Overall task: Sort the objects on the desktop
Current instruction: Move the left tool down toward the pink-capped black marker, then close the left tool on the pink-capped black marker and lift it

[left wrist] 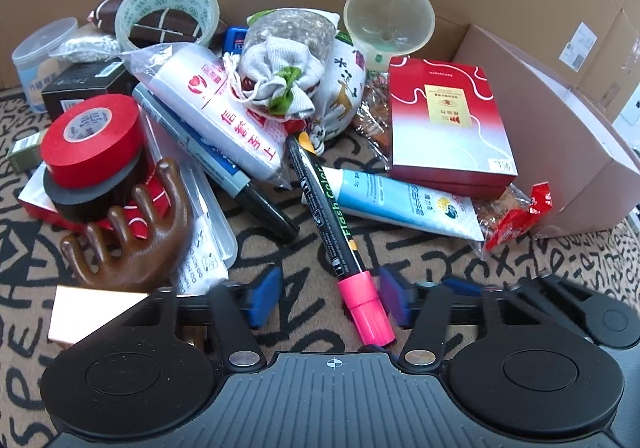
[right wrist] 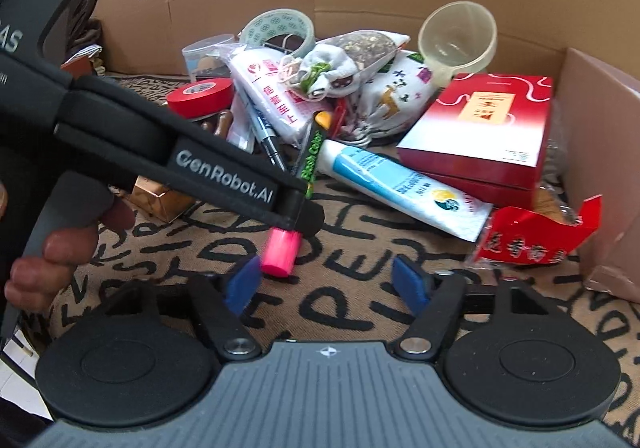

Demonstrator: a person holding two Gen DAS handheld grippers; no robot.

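Already the left gripper (left wrist: 326, 298) had its jaws apart, straddling the pink cap of the marker (left wrist: 340, 224), which lay on the patterned tabletop (left wrist: 520, 268) at the pile's front. The right gripper (right wrist: 326, 286), jaws apart and empty, hovered just beside. Closing crookedly could flick the marker away; the two grippers might collide.

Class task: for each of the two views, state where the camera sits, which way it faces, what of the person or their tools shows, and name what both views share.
Left wrist: sits on the left hand-held gripper, facing forward and down at the clutter pile; its own blue pads straddle the pink-capped marker, not pressing it.
Right wrist: sits on the right hand-held gripper, facing the same pile; the left hand-held gripper's body and the person's hand show at its left.
Shared: the marker, red tape roll, blue tube, red box, funnel.
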